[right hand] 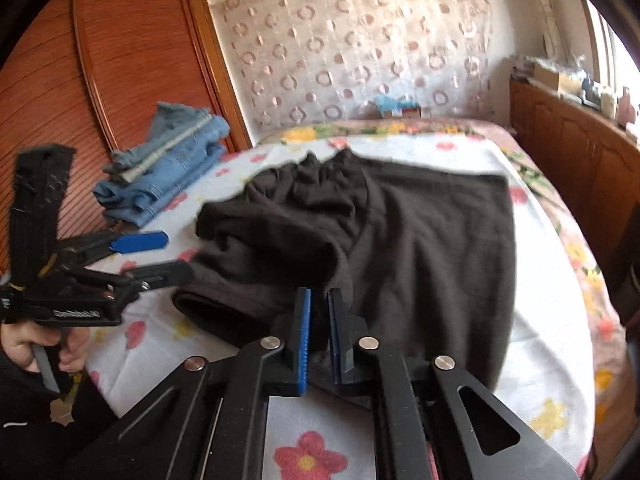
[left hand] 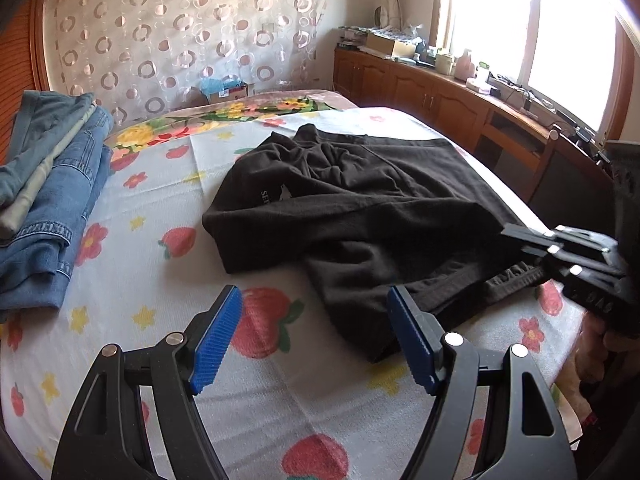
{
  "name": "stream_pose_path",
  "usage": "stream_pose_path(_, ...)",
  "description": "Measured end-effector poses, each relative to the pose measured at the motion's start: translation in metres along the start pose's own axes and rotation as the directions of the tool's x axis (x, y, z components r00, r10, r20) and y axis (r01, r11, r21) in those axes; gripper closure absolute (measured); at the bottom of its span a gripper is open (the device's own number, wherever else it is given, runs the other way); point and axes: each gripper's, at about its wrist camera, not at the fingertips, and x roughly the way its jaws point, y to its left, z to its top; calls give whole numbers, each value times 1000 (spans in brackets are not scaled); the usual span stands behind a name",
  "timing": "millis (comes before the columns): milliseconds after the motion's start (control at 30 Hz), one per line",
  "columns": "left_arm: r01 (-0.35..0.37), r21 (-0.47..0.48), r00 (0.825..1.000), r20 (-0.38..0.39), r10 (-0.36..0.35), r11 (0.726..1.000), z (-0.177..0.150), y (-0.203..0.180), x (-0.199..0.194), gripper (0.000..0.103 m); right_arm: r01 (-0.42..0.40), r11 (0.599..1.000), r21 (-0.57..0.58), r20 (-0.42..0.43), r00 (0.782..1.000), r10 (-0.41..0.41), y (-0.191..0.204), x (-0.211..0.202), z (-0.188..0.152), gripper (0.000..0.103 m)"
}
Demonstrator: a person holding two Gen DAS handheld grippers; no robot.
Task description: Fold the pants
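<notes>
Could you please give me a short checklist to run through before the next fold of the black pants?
1. Right tool shut on the black pants: ok.
2. Left tool gripping the near edge: not ok, open, nothing between its pads.
3. Pants flat on the bed sheet: not ok, the far left part is bunched.
4. Folded jeans stack apart from the pants: ok.
5. Seams aligned: cannot tell.
</notes>
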Motion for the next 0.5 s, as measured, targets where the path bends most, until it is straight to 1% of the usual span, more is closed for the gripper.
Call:
stream_pose_path(67,0,-1,1000,6,0,1000,1,0,-1,27,1,1000,-7,29,1000,-1,-3,-13,4,97)
stream_pose_path(133,3,2,1000,9,-3,1000,2,-2,-3,27,21,1000,-16,45,999,-20,-5,-23,7,97)
stream_pose_path(200,8,6,1000,11,-8,1000,3,-4,-4,27,22,1000,-20,59,998,-21,-10,-34,7,97)
stream_pose_path(333,17,14,1000,16,-18,1000,6,-8,-5,27,54,998,-35,73,996,-52,-13,-53,3,97)
stream_pose_path(500,22,32,1000,16,-23,999,8,-14,-5,27,101,994,-28,73,992,-99,-21,-72,-8,97)
